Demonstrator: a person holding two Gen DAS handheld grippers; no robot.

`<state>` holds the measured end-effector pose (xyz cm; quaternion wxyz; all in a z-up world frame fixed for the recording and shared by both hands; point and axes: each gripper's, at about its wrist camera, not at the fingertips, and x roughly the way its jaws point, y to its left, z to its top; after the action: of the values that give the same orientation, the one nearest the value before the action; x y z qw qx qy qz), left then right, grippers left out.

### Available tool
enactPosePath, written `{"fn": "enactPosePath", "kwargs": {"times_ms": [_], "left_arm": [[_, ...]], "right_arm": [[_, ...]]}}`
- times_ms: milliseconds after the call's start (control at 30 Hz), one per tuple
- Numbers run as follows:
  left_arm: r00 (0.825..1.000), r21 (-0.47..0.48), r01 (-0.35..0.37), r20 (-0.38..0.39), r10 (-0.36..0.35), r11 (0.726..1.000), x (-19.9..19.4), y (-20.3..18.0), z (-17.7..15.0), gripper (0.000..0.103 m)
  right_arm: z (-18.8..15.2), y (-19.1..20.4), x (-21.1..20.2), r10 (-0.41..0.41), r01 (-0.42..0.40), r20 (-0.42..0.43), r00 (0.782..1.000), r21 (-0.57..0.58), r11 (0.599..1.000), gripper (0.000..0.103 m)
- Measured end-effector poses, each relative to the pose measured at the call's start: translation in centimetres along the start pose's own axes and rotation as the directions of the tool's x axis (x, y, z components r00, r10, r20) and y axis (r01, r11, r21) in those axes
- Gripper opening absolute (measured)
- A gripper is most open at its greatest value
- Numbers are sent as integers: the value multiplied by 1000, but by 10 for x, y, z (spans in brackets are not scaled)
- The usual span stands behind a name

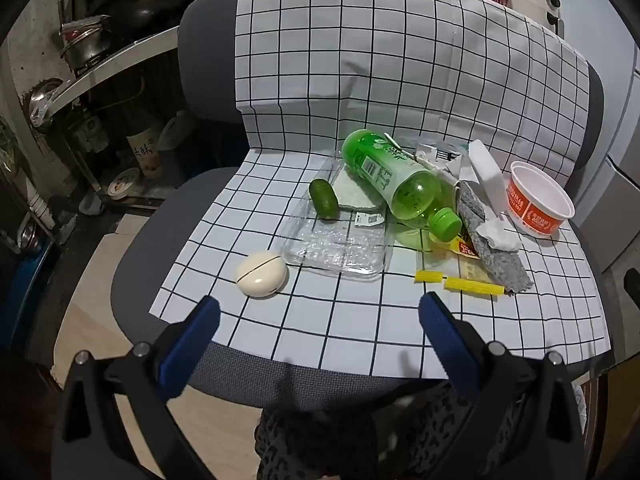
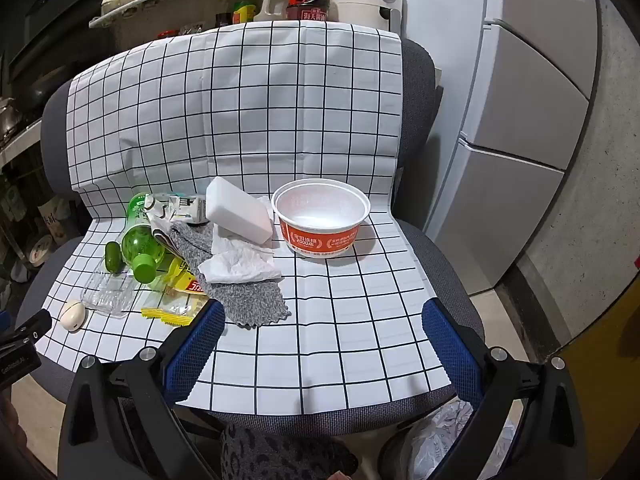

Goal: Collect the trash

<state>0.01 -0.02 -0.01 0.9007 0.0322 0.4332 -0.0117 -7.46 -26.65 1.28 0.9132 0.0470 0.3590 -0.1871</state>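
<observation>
- I see an office chair (image 2: 436,256) with a checked sheet (image 2: 304,120) laid over its seat and back. All the trash sits on the seat.
- My left gripper (image 1: 320,312) hangs over the front edge of the seat. Its jaws are wide apart with nothing between them.
- My right gripper (image 2: 324,320) hangs there too, jaws wide apart and holding nothing.
- The orange paper bowl (image 2: 322,220) stands upright on the right side, apart from the pile.
- The green bottle (image 1: 400,184) lies on its side, resting partly on a clear plastic tray (image 1: 340,240).
- A small green fruit (image 1: 324,199) lies in that tray. A cream egg-shaped case (image 1: 261,274) sits just beside the tray.
- A crumpled tissue (image 2: 240,262) lies on a grey cloth (image 2: 244,292), with a white block (image 2: 240,210) behind them and a yellow wrapper (image 1: 460,282) near the front.
- I think the first pick has not begun.
- To do it well, I would start with the bowl, since it stands alone.
- I would put one jaw inside the rim and one outside, then squeeze softly so it does not crush.
- A bag (image 2: 448,436) by the chair's front looks like the bin, but I cannot tell for sure.
</observation>
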Motion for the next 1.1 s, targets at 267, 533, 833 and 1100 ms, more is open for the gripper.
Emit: {"fn": "enactPosePath", "kwargs": {"times_ms": [267, 533, 833, 1100], "left_arm": [[1000, -1, 2, -1, -2, 1000, 0, 0, 0, 97], [1000, 2, -2, 1, 2, 1000, 2, 3, -1, 97], [1000, -1, -2, 2, 2, 1000, 2, 10, -4, 97], [1000, 0, -5, 1, 5, 1000, 1, 8, -3, 97]], "right_arm": [[0, 0, 0, -1, 1, -1, 1000, -1, 1000, 97], [0, 0, 0, -2, 2, 0, 1000, 0, 1000, 97], [-1, 0, 0, -2, 2, -1, 1000, -1, 1000, 97], [-1, -1, 0, -2, 2, -2, 1000, -1, 1000, 97]]}}
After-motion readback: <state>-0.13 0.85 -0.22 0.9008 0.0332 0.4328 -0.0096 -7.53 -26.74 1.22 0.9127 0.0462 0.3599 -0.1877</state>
